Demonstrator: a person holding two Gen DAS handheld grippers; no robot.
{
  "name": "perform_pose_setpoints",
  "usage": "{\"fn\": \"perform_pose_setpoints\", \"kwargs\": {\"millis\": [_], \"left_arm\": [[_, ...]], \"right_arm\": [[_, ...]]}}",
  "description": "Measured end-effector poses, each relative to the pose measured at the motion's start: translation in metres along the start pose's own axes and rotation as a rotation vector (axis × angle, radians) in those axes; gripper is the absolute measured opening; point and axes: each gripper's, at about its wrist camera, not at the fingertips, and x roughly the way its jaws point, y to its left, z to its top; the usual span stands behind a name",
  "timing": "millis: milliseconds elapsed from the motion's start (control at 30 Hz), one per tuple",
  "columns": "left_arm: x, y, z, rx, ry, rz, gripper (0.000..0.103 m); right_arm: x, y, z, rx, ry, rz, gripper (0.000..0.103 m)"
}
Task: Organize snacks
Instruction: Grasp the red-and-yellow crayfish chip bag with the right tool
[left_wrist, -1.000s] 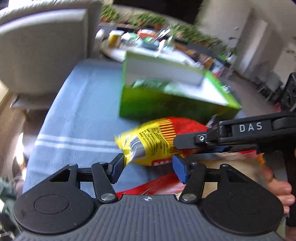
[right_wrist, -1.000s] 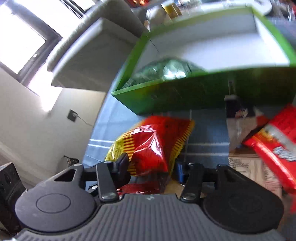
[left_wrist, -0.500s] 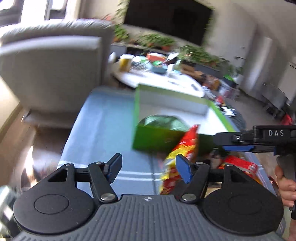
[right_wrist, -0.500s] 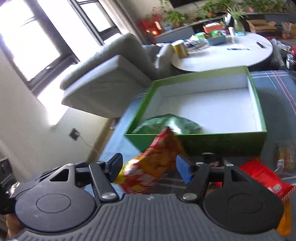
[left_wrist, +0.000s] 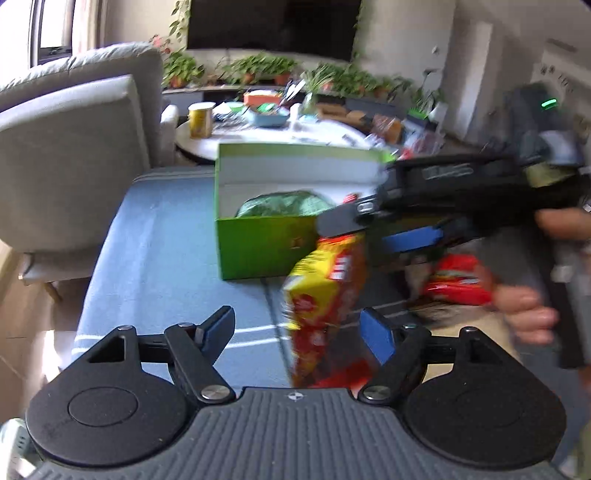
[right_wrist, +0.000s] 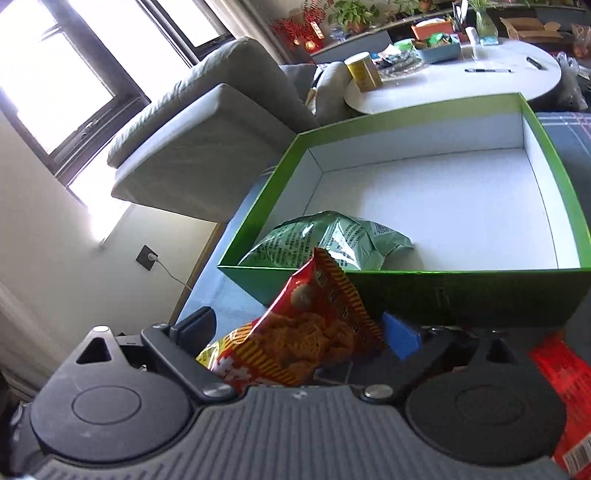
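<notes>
A green box (right_wrist: 439, 284) with a white inside stands on the blue cloth (left_wrist: 159, 251); it also shows in the left wrist view (left_wrist: 258, 251). A green snack bag (right_wrist: 325, 240) lies in its near left corner. My right gripper (right_wrist: 299, 332) is shut on a red and yellow snack bag (right_wrist: 306, 332) and holds it in the air just before the box's near wall. In the left wrist view the bag (left_wrist: 325, 295) hangs from the right gripper (left_wrist: 373, 229). My left gripper (left_wrist: 299, 328) is open and empty, low beside the bag.
More red snack packets (left_wrist: 458, 284) lie on the cloth to the right of the box; one shows in the right wrist view (right_wrist: 565, 387). A grey armchair (left_wrist: 66, 147) stands to the left. A white round table (right_wrist: 461, 77) with clutter stands behind the box.
The right gripper has lifted the red and yellow bag off the cloth and raised it toward the box. The left gripper has let go of the bag and drawn back.
</notes>
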Motion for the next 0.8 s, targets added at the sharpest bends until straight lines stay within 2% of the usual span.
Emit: {"fn": "perform_pose_setpoints", "kwargs": {"millis": [133, 267, 333, 433, 533, 667, 767, 800], "left_arm": [[0.010, 0.033, 0.006, -0.085, 0.010, 0.045, 0.070], [0.006, 0.067, 0.011, -0.214, -0.023, 0.128, 0.069], [0.004, 0.073, 0.010, -0.242, -0.021, 0.103, 0.069], [0.003, 0.068, 0.004, -0.236, 0.012, 0.000, 0.070], [0.013, 0.055, -0.002, -0.214, 0.066, -0.089, 0.070], [0.029, 0.032, -0.004, -0.148, 0.111, -0.090, 0.071], [0.038, 0.030, -0.010, -0.164, 0.133, -0.109, 0.073], [0.038, 0.030, -0.011, -0.171, 0.128, -0.113, 0.074]], "right_arm": [[0.000, -0.004, -0.002, 0.004, 0.014, 0.012, 0.079], [0.001, -0.004, -0.002, 0.000, 0.024, 0.021, 0.079], [0.005, -0.003, -0.003, -0.003, 0.035, 0.017, 0.079], [0.011, -0.003, -0.008, 0.006, 0.074, -0.033, 0.079], [0.004, -0.005, -0.014, 0.018, 0.072, -0.071, 0.079], [-0.012, -0.003, -0.015, 0.011, 0.048, -0.094, 0.079], [-0.014, 0.004, -0.016, -0.034, 0.052, -0.119, 0.078], [-0.011, 0.005, -0.017, -0.048, 0.064, -0.133, 0.068]]}}
